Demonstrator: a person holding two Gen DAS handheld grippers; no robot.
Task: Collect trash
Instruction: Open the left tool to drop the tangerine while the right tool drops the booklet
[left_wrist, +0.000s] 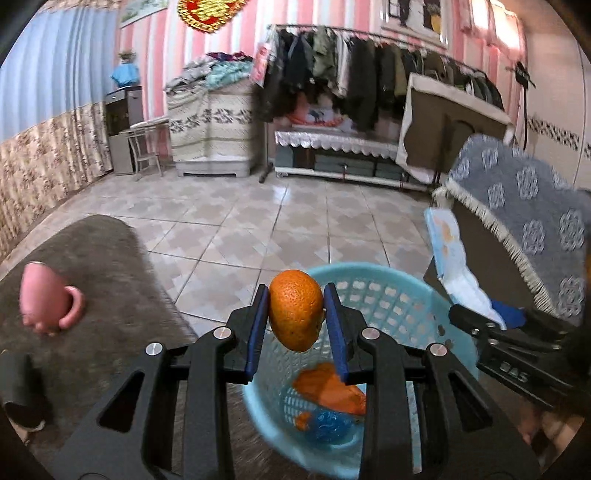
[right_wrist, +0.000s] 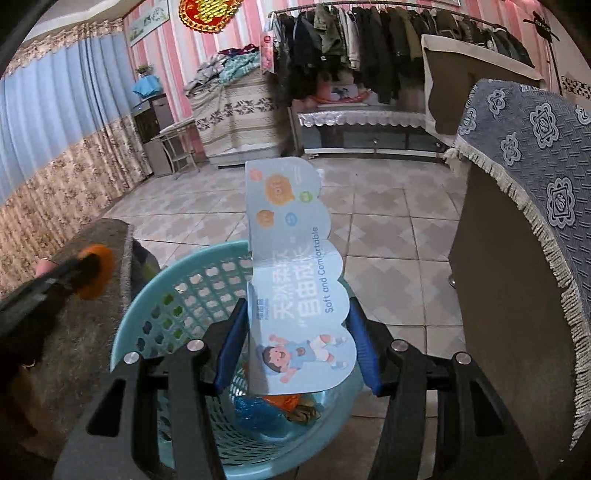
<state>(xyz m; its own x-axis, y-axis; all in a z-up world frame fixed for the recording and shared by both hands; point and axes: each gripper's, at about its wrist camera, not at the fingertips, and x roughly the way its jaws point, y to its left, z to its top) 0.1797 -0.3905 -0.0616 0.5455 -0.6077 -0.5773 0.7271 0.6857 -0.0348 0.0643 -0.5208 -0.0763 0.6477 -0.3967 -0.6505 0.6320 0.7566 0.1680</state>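
Two hand-held tongs hang over a pale blue plastic basket (left_wrist: 391, 295) standing on a tiled floor (left_wrist: 258, 221), each carrying a piece of trash.

The left tongs (left_wrist: 295, 314) pinch an orange mandarin (left_wrist: 295, 310) between their blue pads (left_wrist: 255, 328), holding it above the near left part of the basket's rim. In the right wrist view this same fruit shows as an orange blur at the far left, beside the basket.

The right tongs (right_wrist: 299, 343) hold a pale blue printed card (right_wrist: 295, 266) with a scalloped edge and a cartoon child on it. The card stands on edge between the two blue pads, rising up and away over the basket's mouth. Both pads appear to bear on its edges, so it counts as gripped.

Inside the basket, at the bottom, lie an orange scrap (left_wrist: 328, 387) and a crumpled blue wrapper (left_wrist: 328, 424).

To the left sits a low brown bench (left_wrist: 92, 277) with a pink mug (left_wrist: 44, 299) on it. To the right is furniture under a grey patterned cloth (left_wrist: 524, 214).

The step in hand looks like the drop: both items are already brought over the basket. The next move likely calls for spreading each pair of tongs while the item is fully above the opening; the mandarin may need shifting slightly right first.
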